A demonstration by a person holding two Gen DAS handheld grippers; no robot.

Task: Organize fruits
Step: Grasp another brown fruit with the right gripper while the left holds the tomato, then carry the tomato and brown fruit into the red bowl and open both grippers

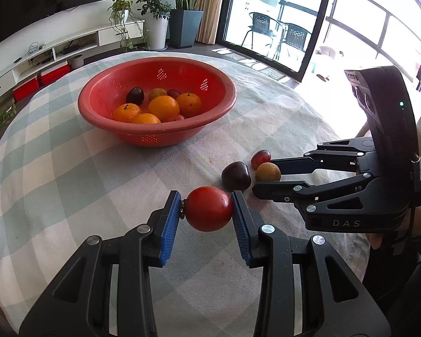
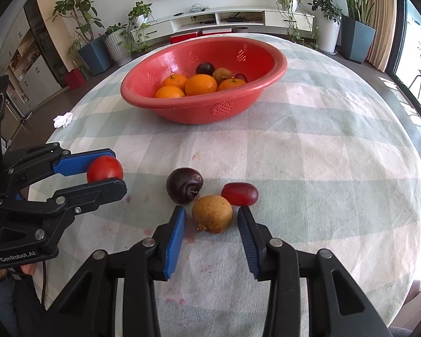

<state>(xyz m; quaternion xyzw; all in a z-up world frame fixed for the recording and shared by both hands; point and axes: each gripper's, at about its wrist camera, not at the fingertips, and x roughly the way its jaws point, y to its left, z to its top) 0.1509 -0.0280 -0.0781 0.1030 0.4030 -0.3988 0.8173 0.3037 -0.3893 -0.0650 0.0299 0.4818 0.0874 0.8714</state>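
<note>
My left gripper (image 1: 207, 207) is shut on a red tomato (image 1: 209, 208), both blue pads pressed on its sides; the right wrist view shows the same grip (image 2: 118, 168) on the tomato (image 2: 104, 168). My right gripper (image 2: 212, 216) is open, its fingers on either side of a yellow-brown round fruit (image 2: 212, 214) with gaps on both sides; the left wrist view shows it too (image 1: 266, 172). A dark purple plum (image 2: 184, 184) and a red grape-like fruit (image 2: 240, 193) lie just beyond. A red colander bowl (image 2: 224, 109) holds oranges and small dark fruits.
The round table carries a pale green checked cloth (image 2: 322, 154). A crumpled white tissue (image 2: 63, 120) lies near the table's left edge. Potted plants, a TV unit and a glass balcony door stand beyond the table.
</note>
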